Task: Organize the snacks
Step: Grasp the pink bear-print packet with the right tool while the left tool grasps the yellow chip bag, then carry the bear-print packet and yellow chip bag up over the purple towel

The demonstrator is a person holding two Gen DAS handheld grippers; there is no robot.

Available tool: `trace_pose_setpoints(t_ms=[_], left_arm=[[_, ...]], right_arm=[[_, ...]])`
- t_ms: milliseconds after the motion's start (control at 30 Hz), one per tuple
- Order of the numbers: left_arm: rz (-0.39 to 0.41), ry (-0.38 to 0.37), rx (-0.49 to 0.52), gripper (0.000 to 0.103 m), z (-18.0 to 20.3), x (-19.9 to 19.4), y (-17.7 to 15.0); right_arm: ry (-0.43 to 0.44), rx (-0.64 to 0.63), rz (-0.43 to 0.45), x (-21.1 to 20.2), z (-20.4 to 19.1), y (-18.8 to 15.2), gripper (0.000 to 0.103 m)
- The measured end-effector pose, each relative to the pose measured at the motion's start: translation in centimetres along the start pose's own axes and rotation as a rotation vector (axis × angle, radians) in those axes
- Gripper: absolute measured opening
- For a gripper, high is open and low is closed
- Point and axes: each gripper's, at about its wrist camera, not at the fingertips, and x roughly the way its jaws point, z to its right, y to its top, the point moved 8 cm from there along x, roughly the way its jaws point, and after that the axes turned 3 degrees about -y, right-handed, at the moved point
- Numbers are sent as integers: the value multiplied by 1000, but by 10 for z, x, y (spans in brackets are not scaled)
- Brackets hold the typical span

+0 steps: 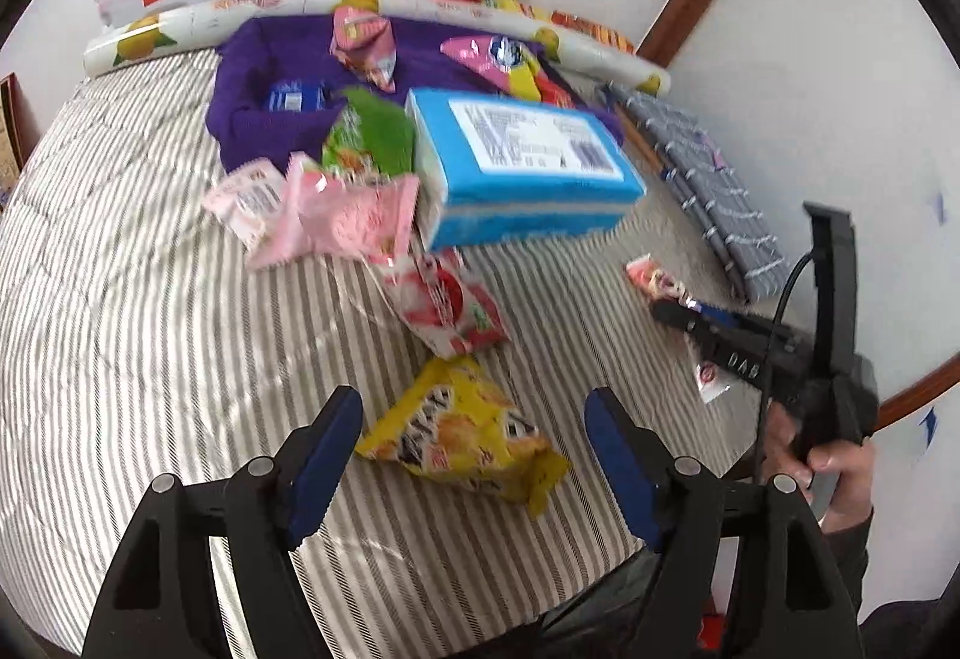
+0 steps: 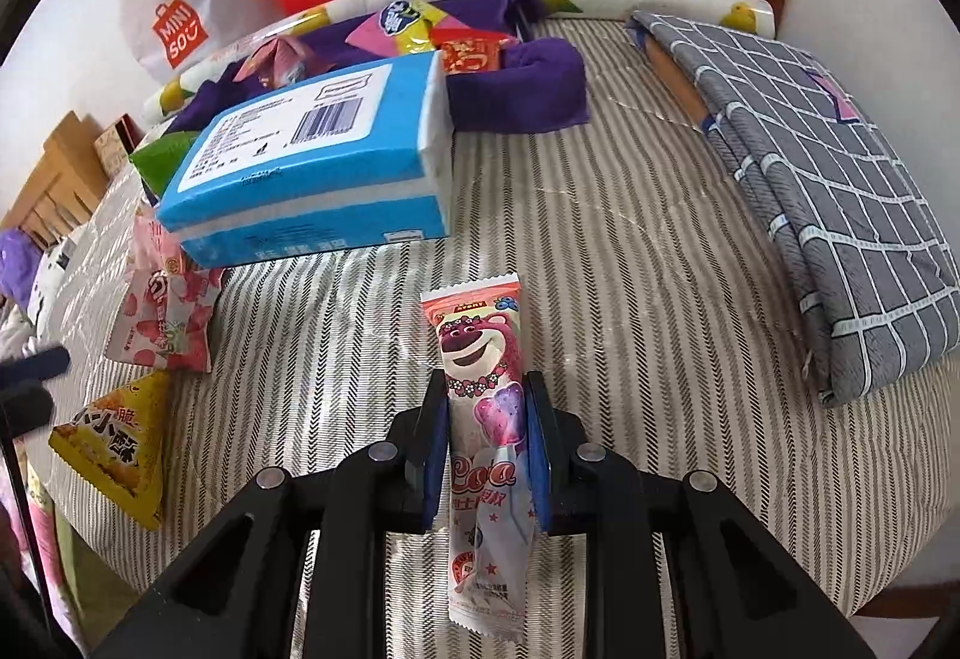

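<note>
Jaws of the left gripper (image 1: 471,470) stand apart above the yellow snack bag (image 1: 465,434), not touching it; jaws of the right gripper (image 2: 487,443) are closed on the long pink lollipop packet (image 2: 485,407), above the striped bed (image 2: 630,251); the blue tissue pack (image 2: 312,161) lies far left of it, leaning on other snack bags; a grey folded cloth (image 2: 828,215) lies at the right.

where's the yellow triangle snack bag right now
In the left wrist view the yellow snack bag lies on the striped bedcover, between the open left gripper fingers, just below the red-and-white packet.
</note>
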Motion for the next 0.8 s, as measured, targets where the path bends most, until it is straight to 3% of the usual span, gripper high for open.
trace_pose_setpoints(t_ms=[200, 333, 533, 700, 800], left_arm=[[-33, 23, 4, 75, 3, 20, -14], [-28, 98, -6, 75, -5, 32, -15], [-24, 111, -4, 73, -11, 41, -15], [-14, 92, 8, 54, -11, 36, -14], [-11, 75, 8, 52, -10, 30, -13]], right_arm=[[13, 6, 24, 1, 3, -5, 25], [9, 1, 37, 1, 0, -6, 25], [13, 3, 45, 0, 0, -7, 25], [-10, -20, 45, 1, -2, -7, 25], [-8, -15, 40, 0, -2, -6, 24]])
